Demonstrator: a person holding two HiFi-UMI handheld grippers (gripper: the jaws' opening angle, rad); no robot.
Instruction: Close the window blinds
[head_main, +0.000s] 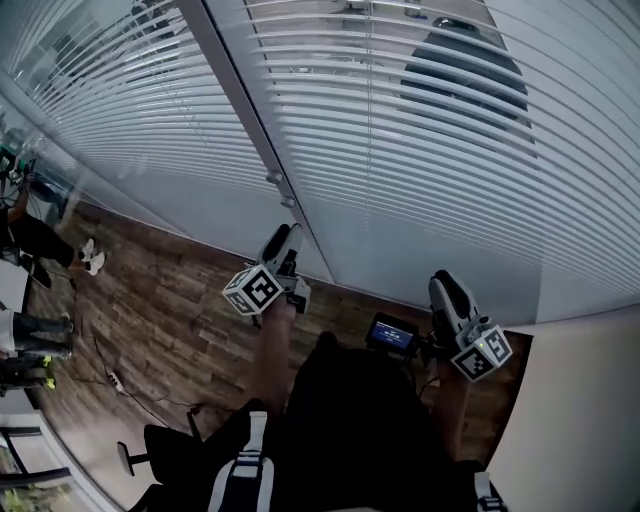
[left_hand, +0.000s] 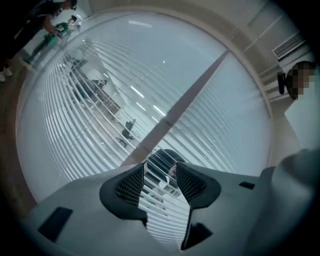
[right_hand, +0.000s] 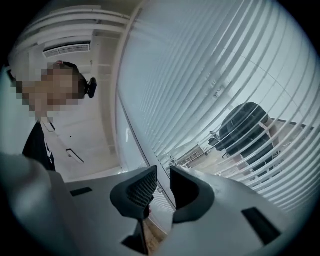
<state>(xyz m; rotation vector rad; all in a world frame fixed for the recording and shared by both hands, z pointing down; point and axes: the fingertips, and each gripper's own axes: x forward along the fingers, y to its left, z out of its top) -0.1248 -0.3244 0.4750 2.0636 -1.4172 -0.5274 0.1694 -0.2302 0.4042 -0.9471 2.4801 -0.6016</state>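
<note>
L gripper (left_hand: 160, 172): its fingers (left_hand: 131, 186) stood wide apart w/ nothing btwn them. Only slats of the window blinds (left_hand: 100, 125) showed through the gap, w/ a dark rounded shape behind them; couldn't tell what it was. In the head view the L gripper (head_main: 281, 240) sat at frame centre, pointed at the foot of the window post (head_main: 250, 120), near it but not touching. Its marker cube (head_main: 252, 290) was just below-left.

R gripper (right_hand: 163, 172): its fingers (right_hand: 139, 192) were parted by a narrower gap and were also empty, w/ the lower edge of the blinds (right_hand: 200, 75) and some glass showing past them. In the head view the R gripper (head_main: 445, 285) was at lower right, clear of the slats, w/ its marker cube (head_main: 482, 352) below it. A small lit screen (head_main: 392, 333) sat btwn the two grippers.

The blinds (head_main: 430, 170) filled the upper part of the head view on both sides of the post. They hung down full length, w/ the slats tilted enough to see through in places.

Wood-plank floor (head_main: 170, 310) at lower left, w/ legs of people (head_main: 40, 240) at the far left edge. A white wall (head_main: 580, 420) was at lower right. In the right gripper view, a person in a dark top (right_hand: 37, 145) was at left and a ceiling vent (right_hand: 67, 49) at upper left.
</note>
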